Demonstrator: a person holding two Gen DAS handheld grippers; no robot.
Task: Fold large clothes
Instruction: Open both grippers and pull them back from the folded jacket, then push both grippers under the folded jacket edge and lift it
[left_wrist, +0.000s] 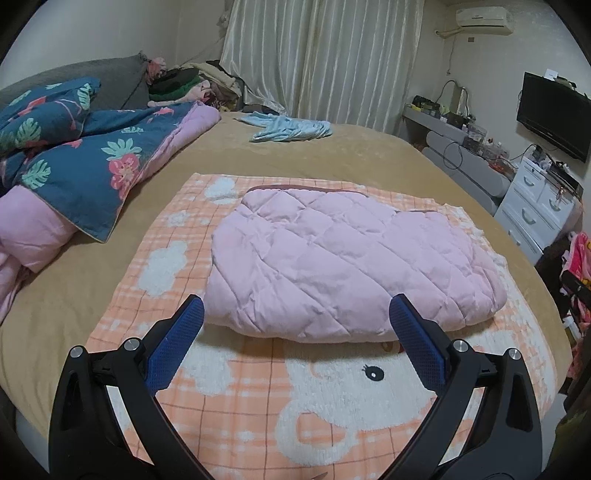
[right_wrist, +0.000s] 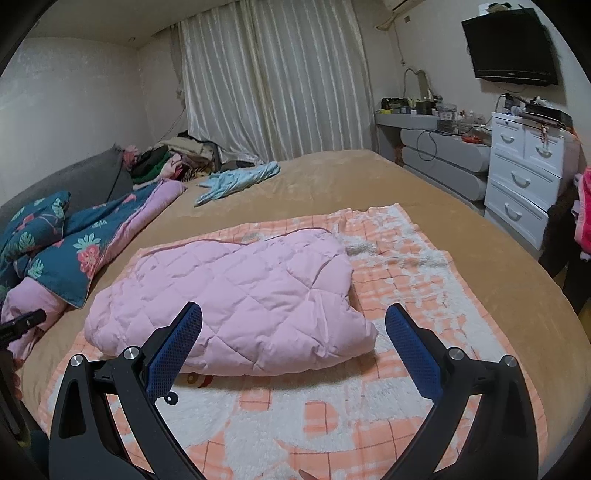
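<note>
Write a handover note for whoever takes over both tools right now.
Left tool: open, holding nothing, poised at the near edge of the pink quilted padded garment.
Right tool: open, holding nothing, at the same garment's near right corner.
The garment lies folded into a compact bundle on the orange-and-white checked cartoon towel on the tan bed cover.
Left: a crumpled light blue garment at the far side looks unfolded.

Two black handheld grippers, blue-padded

Left gripper (left_wrist: 295, 306) and right gripper (right_wrist: 293, 308): textured blue pads (left_wrist: 177, 345), silver screws (left_wrist: 131, 344).
</note>
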